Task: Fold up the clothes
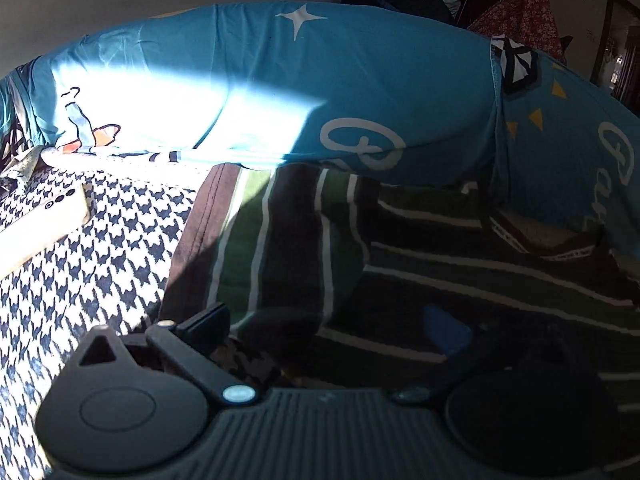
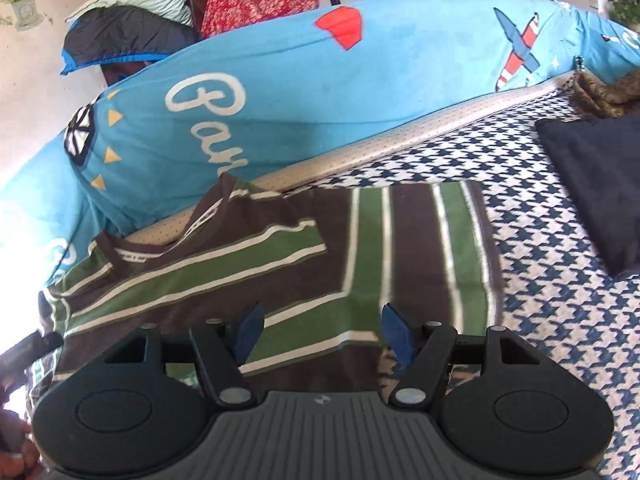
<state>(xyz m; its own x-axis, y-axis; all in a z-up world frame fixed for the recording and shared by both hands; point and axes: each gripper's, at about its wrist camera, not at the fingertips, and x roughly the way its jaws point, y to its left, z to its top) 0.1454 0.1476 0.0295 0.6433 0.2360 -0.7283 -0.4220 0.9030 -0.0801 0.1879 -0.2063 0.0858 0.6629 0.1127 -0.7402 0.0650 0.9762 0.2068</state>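
Observation:
A brown shirt [image 2: 320, 248] with green and white stripes lies spread on a houndstooth bedsheet [image 2: 540, 300], one sleeve folded across its body. My right gripper [image 2: 323, 334] hovers over the shirt's near edge, its blue pads [image 2: 250, 332] apart with nothing gripped between them. In the left wrist view the same shirt [image 1: 280, 240] lies partly in shadow, its collar at the right. My left gripper [image 1: 326, 328] is above it with the fingers [image 1: 446, 334] spread wide and no cloth pinched.
A long blue printed pillow [image 2: 320, 92] runs along the far side of the bed. A white flat device [image 1: 40, 224] lies on the sheet at the left. A dark folded cloth [image 2: 592, 184] sits at the right. A person's hand [image 2: 16, 452] shows at the lower left.

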